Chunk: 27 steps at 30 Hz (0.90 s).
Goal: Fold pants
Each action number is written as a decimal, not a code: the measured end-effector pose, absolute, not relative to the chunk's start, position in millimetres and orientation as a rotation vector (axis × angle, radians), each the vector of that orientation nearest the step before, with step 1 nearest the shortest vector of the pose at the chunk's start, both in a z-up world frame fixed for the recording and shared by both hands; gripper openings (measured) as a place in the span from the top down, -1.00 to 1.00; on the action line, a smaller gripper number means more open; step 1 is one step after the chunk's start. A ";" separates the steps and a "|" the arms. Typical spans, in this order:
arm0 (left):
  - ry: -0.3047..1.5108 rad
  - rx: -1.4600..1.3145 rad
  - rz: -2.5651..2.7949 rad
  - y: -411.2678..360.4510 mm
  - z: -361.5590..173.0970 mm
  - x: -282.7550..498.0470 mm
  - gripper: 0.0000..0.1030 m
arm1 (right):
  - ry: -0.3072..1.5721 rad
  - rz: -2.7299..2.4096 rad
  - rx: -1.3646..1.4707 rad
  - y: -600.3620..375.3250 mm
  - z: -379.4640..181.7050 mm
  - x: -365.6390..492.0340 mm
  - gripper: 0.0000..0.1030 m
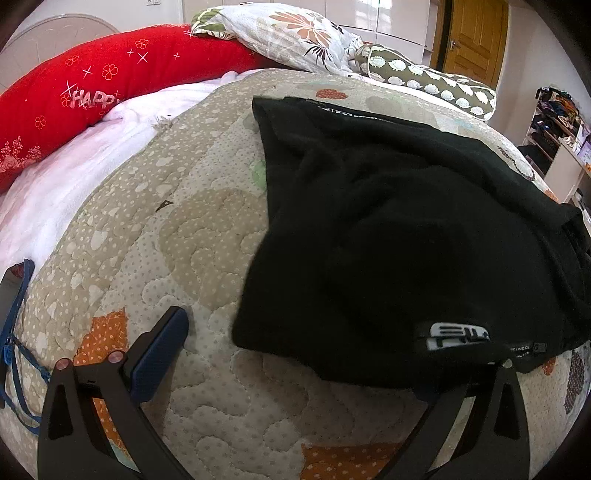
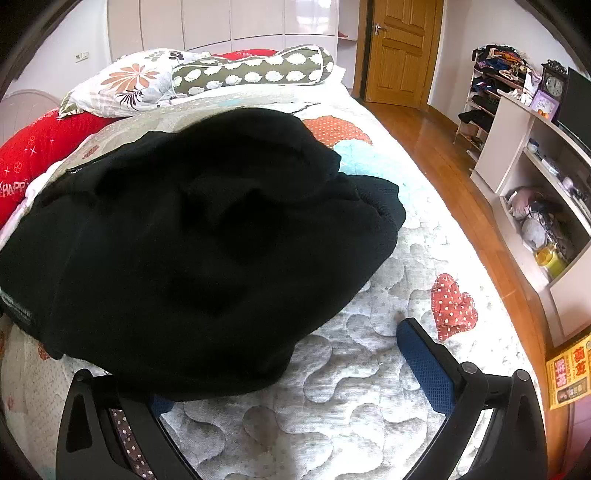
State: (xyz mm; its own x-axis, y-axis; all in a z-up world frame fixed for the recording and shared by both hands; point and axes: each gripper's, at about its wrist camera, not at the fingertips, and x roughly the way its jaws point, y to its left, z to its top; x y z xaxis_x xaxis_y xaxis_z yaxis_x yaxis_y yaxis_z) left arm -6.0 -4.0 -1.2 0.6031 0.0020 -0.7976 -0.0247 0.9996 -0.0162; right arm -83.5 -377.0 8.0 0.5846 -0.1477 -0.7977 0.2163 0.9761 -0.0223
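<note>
Pants: black, bunched in a heap on the quilt, white logo at the near hem.
Left gripper: jaws spread wide; the near edge of the pants drapes over the right-hand finger, the left-hand finger stands clear on bare quilt.
Right gripper: jaws spread wide; pants cover the left-hand finger's tip, the other finger lies apart from them.
Pillows: red pillow and floral pillow beyond the pants.
</note>
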 end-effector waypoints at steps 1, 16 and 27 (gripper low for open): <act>0.924 -0.026 0.015 -4.1 -1.2 -5.6 -1.00 | 0.922 -0.213 0.080 -377.0 8.0 -83.5 -0.99; 0.930 -0.010 0.024 -7.0 -0.9 -4.1 -1.00 | 0.923 -0.213 0.080 -376.1 8.9 -84.9 -0.99; 0.894 -0.067 -0.007 3.5 43.9 -41.3 -1.00 | 0.937 -0.222 0.057 -373.6 9.3 -81.7 -0.99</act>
